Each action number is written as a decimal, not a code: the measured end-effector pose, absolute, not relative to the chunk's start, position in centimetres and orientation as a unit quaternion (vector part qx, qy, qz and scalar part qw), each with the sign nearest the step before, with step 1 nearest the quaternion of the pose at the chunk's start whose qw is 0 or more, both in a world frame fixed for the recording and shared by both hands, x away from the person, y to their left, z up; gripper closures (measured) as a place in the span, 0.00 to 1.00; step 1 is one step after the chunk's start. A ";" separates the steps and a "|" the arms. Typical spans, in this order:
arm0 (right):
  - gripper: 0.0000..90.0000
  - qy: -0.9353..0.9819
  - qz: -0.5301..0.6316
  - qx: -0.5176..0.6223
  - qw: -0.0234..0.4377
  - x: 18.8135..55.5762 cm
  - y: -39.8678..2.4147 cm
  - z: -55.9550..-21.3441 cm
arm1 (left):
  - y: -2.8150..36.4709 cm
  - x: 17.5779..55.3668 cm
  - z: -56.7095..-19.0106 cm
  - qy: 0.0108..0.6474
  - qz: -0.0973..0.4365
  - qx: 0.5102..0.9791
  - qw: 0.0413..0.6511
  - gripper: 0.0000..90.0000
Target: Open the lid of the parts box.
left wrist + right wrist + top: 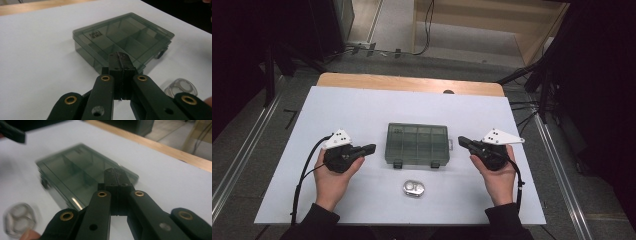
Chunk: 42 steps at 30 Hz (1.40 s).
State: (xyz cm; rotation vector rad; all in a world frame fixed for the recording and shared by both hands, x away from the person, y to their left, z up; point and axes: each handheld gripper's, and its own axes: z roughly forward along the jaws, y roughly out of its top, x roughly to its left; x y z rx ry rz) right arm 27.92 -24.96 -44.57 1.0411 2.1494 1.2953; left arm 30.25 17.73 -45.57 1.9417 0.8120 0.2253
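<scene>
A smoky-green clear compartment box [417,144] lies closed in the middle of the white table, its latches toward the person. A small clear, silvery oval piece [413,188] lies just in front of it. My left gripper [372,148] is held in a hand left of the box, pointing at its left side, jaws pressed together with nothing between them [121,55]. My right gripper [460,141] mirrors it on the right, also shut and empty [115,172]. The box [125,37] and the oval piece [182,86] sit beyond the left jaws; the box [80,173] lies behind the right jaws.
The white sheet [362,107] covers a wooden table whose far edge [412,82] shows. Dark stands and cables flank the table on both sides. Cables trail from each gripper toward the front edge.
</scene>
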 end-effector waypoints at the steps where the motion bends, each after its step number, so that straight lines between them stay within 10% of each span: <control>1: 0.98 0.773 0.466 0.375 0.211 27.9 -25.0 -44.6 | 17.7 30.2 -45.6 0.334 0.093 0.799 0.490 0.99; 42: 0.98 0.832 0.382 0.387 0.105 28.2 -23.4 -50.0 | 16.4 31.2 -50.2 0.340 0.044 0.828 0.444 0.99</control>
